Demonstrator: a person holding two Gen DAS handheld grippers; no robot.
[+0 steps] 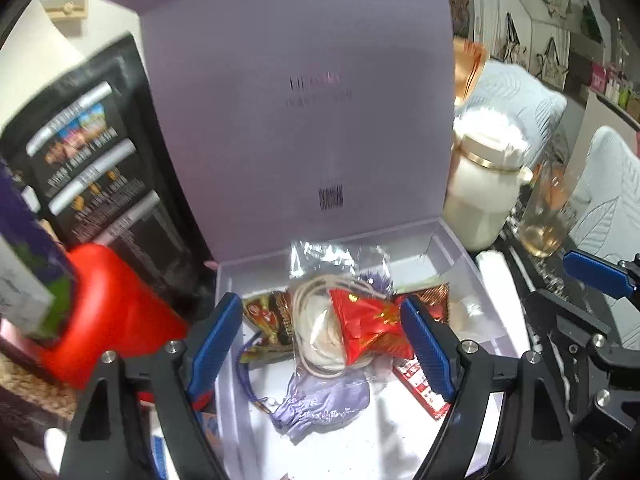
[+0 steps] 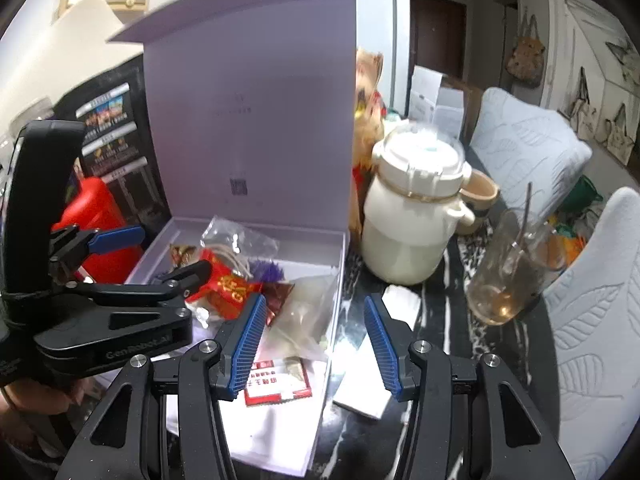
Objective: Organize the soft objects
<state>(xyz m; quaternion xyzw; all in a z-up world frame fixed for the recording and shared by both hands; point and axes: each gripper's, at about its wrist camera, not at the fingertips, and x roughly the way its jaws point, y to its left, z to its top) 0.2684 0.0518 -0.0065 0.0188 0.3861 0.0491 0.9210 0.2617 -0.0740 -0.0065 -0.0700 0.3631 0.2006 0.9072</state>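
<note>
A lilac gift box (image 1: 256, 266) stands with its lid upright (image 1: 296, 100). Inside it lie a red pouch (image 1: 364, 328), a clear bag of white cord (image 1: 320, 320), a lilac satin pouch (image 1: 320, 400), a brown-gold sachet (image 1: 268, 316) and a red card packet (image 1: 420, 384). My left gripper (image 1: 320, 344) hangs open above this pile, touching none of it. My right gripper (image 2: 316, 344) is open too, over the box's right wall (image 2: 334, 320) and the dark table, with nothing between its fingers. The right wrist view shows the red pouch (image 2: 228, 288), a second clear bag (image 2: 304, 312) and the left gripper (image 2: 174, 250).
A white lidded jar (image 2: 412, 220) and a glass with a spoon (image 2: 516, 272) stand right of the box. White paper (image 2: 360, 392) lies on the table beside it. A red container (image 1: 108, 312) and a black printed bag (image 1: 92, 152) crowd the left. Pale chair cushions (image 2: 528, 148) sit at the right.
</note>
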